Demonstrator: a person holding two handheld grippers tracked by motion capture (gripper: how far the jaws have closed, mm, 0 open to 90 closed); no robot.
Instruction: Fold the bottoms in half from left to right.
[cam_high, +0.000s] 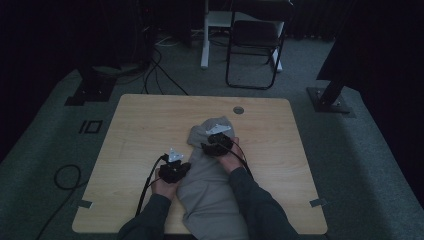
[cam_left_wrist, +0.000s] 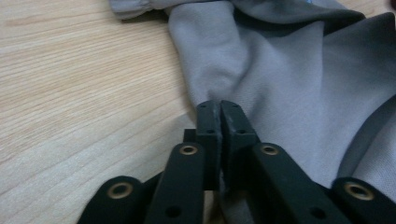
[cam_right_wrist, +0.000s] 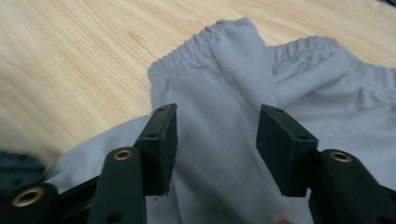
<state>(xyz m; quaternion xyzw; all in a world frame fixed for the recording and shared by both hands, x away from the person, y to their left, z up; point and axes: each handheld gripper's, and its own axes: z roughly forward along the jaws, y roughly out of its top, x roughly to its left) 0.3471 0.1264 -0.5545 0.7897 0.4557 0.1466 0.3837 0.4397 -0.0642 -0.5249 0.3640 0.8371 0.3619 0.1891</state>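
Grey garment (cam_high: 210, 175) lies down the middle of the worktop (cam_high: 135, 130), one end hanging off the near edge by the person, the gathered elastic end (cam_right_wrist: 205, 39) up towards the far side. Looks like folding or straightening work.

Left tongs (cam_high: 174, 170) sit at the cloth's left edge, about halfway up. In the left gripper view they are clenched tight, pads together, right where fabric meets wood (cam_left_wrist: 219, 116). A bit of cloth seems to run in under them, but I cannot tell for sure that they have a real pinch on it. That is the first risk: if they have only caught a sliver of the edge, or nothing, any pull will slip off and that side stays put.

Right tongs (cam_high: 218, 141) are over the upper part, near the elastic end. Released, jaws standing apart with grey fabric beneath and between them (cam_right_wrist: 215, 154), pads not pressing on it. Nothing is held there.

So the trouble ahead, as I judge it: the right tongs could close on a single top layer, and then only that layer lifts while the one under it drags and bunches. Closing too far from the elastic would leave that end flopping. And with so much cloth hanging over the near edge, its weight could slide the whole garment towards the person if the left side lets go.
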